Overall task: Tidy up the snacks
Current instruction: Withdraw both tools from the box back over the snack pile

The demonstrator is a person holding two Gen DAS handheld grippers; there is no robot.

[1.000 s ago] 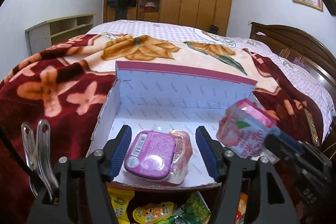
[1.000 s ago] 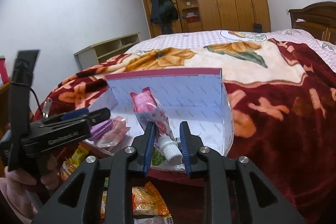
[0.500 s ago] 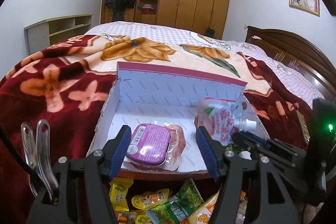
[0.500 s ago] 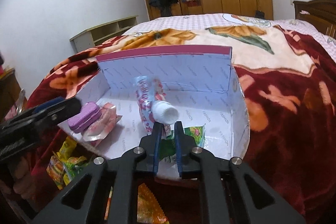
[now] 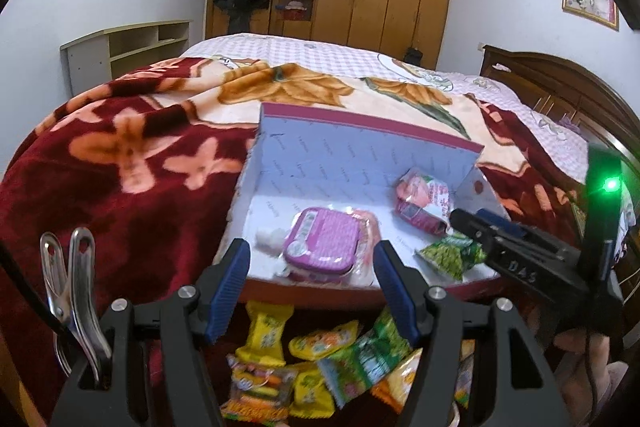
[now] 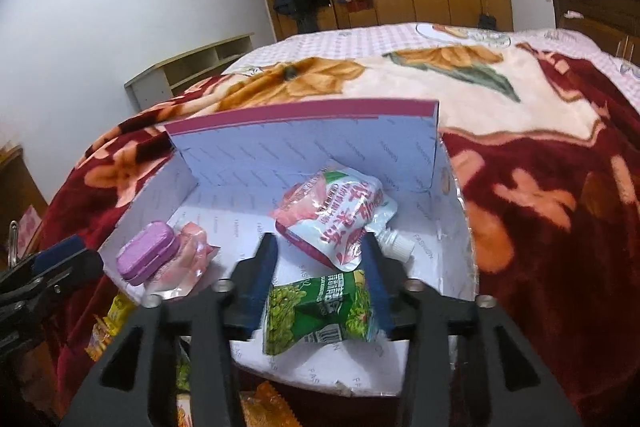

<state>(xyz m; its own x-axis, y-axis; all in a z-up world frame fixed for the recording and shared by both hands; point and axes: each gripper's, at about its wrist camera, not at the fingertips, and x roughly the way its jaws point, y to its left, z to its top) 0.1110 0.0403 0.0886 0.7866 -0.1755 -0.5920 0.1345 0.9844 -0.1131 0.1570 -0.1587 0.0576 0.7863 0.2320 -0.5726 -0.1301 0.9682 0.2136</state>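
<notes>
Ahead of my grippers I see the bed, covered by a dark red blanket with orange flowers. Straight ahead of both grippers, an open white box with a pink rim sits directly on that blanket, its far wall upright. Below my left gripper, nearer to me than the box, a loose heap of yellow and green snack packets lies on the blanket.
</notes>
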